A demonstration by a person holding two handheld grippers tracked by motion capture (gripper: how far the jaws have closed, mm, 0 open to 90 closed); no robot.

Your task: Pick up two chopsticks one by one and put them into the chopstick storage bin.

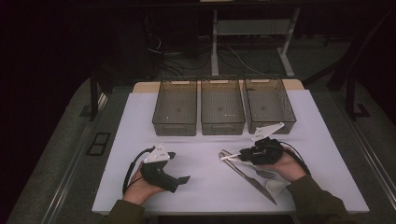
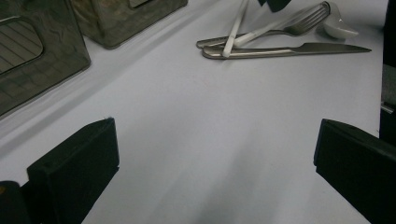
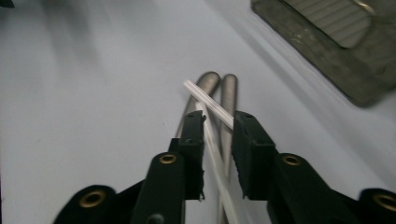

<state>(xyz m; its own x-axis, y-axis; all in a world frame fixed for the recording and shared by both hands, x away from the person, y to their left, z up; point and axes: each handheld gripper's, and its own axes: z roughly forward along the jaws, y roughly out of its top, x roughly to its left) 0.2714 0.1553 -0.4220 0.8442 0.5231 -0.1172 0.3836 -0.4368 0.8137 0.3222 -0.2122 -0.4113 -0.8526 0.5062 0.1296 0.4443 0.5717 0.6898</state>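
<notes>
The right gripper (image 1: 238, 156) works at a small heap of cutlery on the white table (image 1: 205, 186), in front of three empty smoke-tinted bins (image 1: 222, 109). In the right gripper view its jaws stand narrowly apart with a white plastic utensil handle (image 3: 208, 103) crossing the gap; the handle appears to rest against one pad, and firm clamping cannot be confirmed. A second white handle (image 3: 217, 163) runs lengthwise beneath the jaws, above two metal handles (image 3: 219, 93). In the left gripper view, the heap resolves into a metal knife (image 2: 289, 50), a metal fork (image 2: 299, 25) and a white spoon bowl (image 2: 338, 28). The left gripper (image 1: 180, 179) rests idle on the table, well apart from the heap, with its jaws wide apart and nothing between them. To do the pick well, the operator should square the pads on one white handle alone, close fully before lifting, and raise it straight up so that the crossed pieces beneath are not dragged. The working ends of the white utensils are hidden under the right hand (image 1: 285, 165) in the high view, so their type cannot be fixed. The bins' far ends fade into the dark background.
</notes>
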